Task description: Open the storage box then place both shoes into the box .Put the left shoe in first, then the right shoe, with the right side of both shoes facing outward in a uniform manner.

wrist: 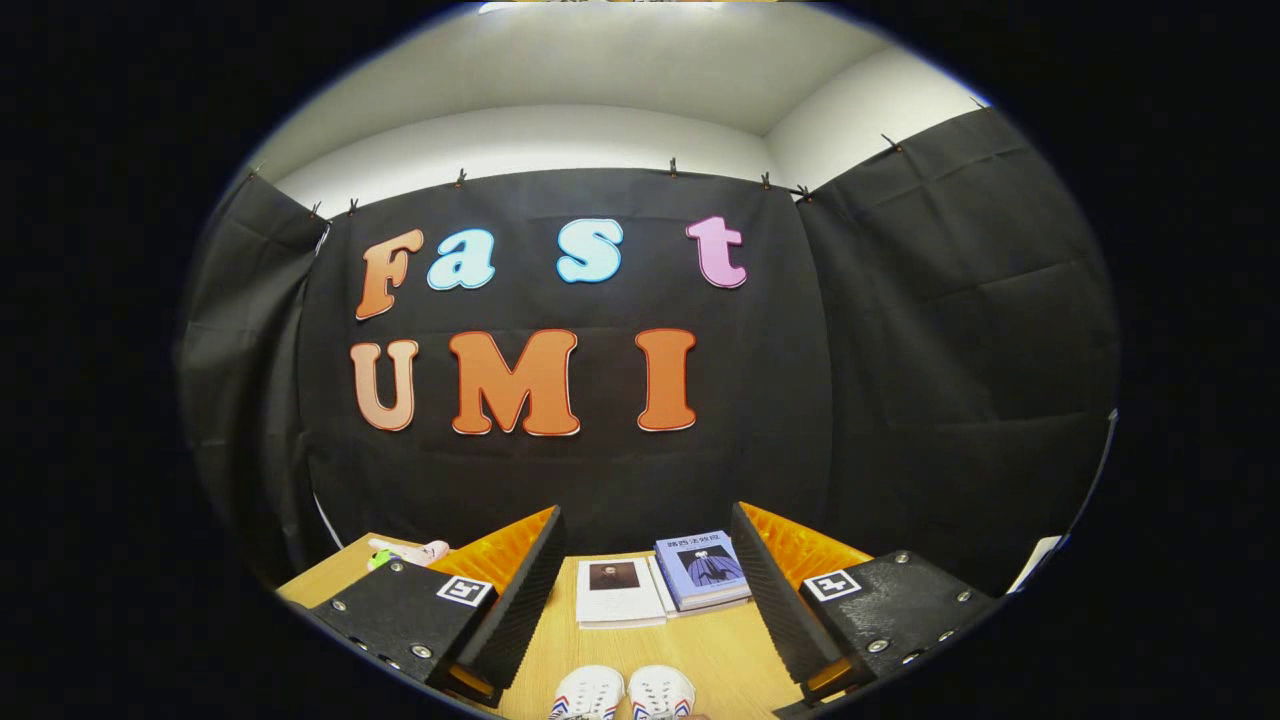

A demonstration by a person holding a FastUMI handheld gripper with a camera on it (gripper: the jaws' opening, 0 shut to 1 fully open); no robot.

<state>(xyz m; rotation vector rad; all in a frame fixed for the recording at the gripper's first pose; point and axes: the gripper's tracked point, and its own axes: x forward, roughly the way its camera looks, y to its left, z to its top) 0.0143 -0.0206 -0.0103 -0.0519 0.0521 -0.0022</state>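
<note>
My gripper [645, 575] is open, raised above the wooden table [720, 650], with nothing between its fingers [520, 590]. Two white shoes with red and blue stripes stand side by side at the near edge of the table, below the gap between the fingers: one shoe [588, 693] on the left, the other shoe [660, 692] on the right. Only their toe ends show.
Two books lie on the table beyond the shoes: a white one [618, 592] and a blue one [703, 569] partly over another. A pink and green object [408, 551] lies at the table's far left corner. Black cloth walls stand behind the table.
</note>
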